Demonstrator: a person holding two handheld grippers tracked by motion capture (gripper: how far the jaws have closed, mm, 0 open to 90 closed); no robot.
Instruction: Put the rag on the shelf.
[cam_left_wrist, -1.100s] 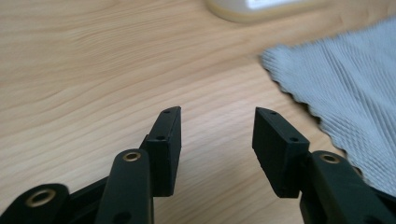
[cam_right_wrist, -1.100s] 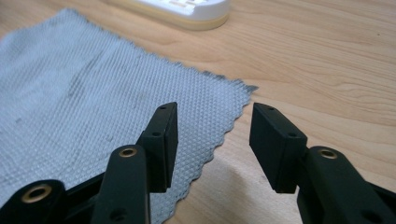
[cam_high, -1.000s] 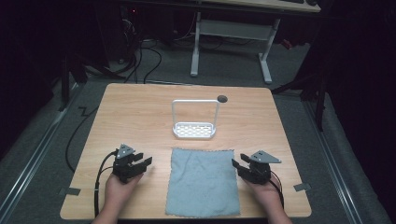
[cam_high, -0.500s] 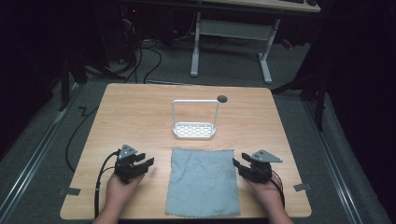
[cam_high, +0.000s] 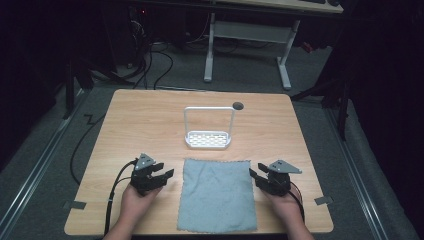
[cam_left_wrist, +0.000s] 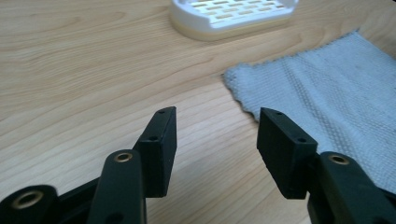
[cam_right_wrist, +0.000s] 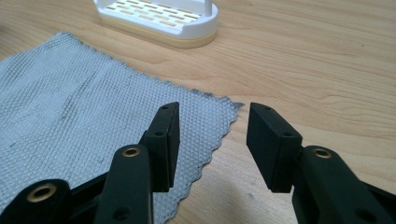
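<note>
Opening wider, my left gripper (cam_high: 161, 176) stands empty; my right gripper (cam_high: 256, 176) narrowed, still open, beside the cloth (cam_high: 216, 194).

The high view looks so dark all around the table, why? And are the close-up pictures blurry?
High view: light falls on the table, while the floor and desk behind sit in shadow. Left gripper view: the jaws look sharp, but the white rack and the far cloth go soft. Right gripper view: the cloth's weave shows crisply, with no glare.
</note>
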